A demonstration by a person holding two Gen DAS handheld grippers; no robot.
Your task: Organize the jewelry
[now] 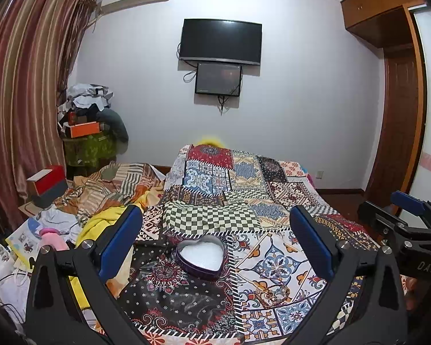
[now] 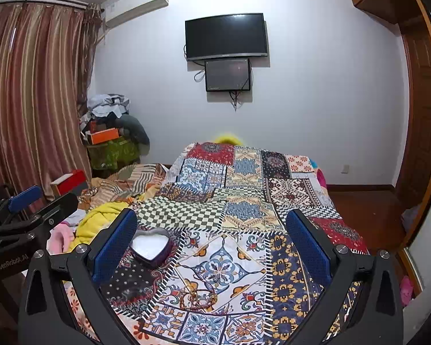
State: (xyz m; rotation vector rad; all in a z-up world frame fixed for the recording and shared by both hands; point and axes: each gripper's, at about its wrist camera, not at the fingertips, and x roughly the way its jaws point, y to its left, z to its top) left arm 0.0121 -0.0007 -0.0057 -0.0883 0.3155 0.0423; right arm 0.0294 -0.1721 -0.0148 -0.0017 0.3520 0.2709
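Both grippers hover over the patchwork bedspread [image 2: 244, 172], neither holding anything.

Left gripper [image 1: 215, 241]: fingers spread wide, the heart-shaped tin [image 1: 200, 257] lying between them on the bedspread, lid off, white lining showing. Right gripper [image 2: 211, 244]: fingers likewise spread wide, nothing between the pads. Jewelry [image 2: 196, 296] (a tangle of chains or bangles, pieces too small to separate) lies on the white floral patch, near the tin but apart from it, to its right. Wall TV [image 2: 225, 36] and striped curtain [image 2: 34, 86] stand behind the bed.
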